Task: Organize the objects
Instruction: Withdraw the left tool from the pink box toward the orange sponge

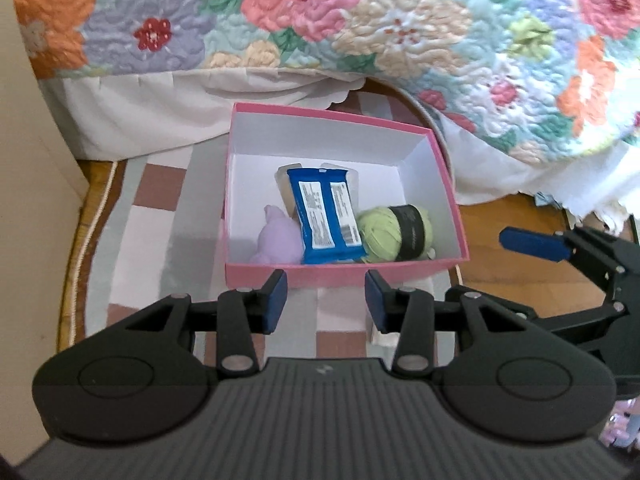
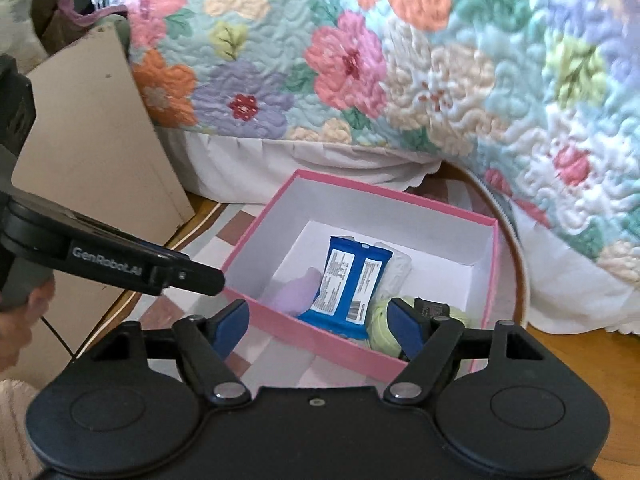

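A pink box [image 1: 448, 200] with white inner walls sits on a checked rug. Inside it lie a blue snack packet [image 1: 326, 216], a lilac plush toy [image 1: 278, 240], a green yarn ball [image 1: 394, 232] with a black band, and a white item partly hidden under the packet. My left gripper [image 1: 326, 296] hovers above the box's near wall, open and holding nothing. In the right wrist view, my right gripper [image 2: 318, 320] stands open over the near corner of the box [image 2: 280, 320], above the packet [image 2: 348, 280] and the yarn [image 2: 380, 328]. It also holds nothing.
A bed with a floral quilt [image 1: 360, 20] and white skirt rises right behind the box. A beige cabinet side [image 2: 92, 152] stands at the left. The checked rug [image 1: 152, 232] lies on a wood floor [image 1: 500, 248]. A hand [image 2: 20, 320] holds the left gripper.
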{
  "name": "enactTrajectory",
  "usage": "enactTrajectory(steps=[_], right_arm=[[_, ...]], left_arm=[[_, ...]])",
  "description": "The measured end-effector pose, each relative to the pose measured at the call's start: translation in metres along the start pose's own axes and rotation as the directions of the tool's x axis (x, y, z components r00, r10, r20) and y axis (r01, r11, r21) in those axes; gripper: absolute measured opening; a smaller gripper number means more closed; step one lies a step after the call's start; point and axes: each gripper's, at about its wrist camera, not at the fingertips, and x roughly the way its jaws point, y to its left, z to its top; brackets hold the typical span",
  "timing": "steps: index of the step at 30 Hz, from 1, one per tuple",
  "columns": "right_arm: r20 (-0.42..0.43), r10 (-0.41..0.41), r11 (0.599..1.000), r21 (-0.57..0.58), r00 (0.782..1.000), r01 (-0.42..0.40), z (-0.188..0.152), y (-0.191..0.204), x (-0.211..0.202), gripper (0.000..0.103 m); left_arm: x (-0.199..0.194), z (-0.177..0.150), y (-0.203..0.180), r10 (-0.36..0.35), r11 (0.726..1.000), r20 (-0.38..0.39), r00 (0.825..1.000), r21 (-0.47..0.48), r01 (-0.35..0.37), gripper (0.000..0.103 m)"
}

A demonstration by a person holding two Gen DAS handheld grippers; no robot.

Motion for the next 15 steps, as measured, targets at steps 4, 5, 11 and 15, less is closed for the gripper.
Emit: enactTrajectory(steps=[4,5,11,15], right_arm=[[0.003,-0.016,0.999,-0.047,1.000,0.016,-0.005,0.014,-0.033,0.083],[0.003,-0.023,0.999,-0.049,1.000,0.023,-0.005,0.017,-0.040,0.083],[0.024,-0.013,0.997,-0.078,1.000,0.015,-0.012,0.032,-0.082,0.086],[0.030,0.004,0.995,-0.096,1.000,-0.001,-0.025,0.042,-0.101,0.086]], left_arm=[[-0.030,-0.011,-0.016,0.000,0.999,0.014,1.000,0.051,-0.001,0.044],[-0.038,-0.014,-0.020,-0.008,0.998,0.015,1.000,0.057,0.007,0.045],[-0.068,-0.036,-0.036,-0.009,0.993,0.021,1.000,0.114,0.007,0.051],[-0.079,-0.055,-0.040,-0.012,0.990,0.015,1.000,0.142,0.010,0.057]])
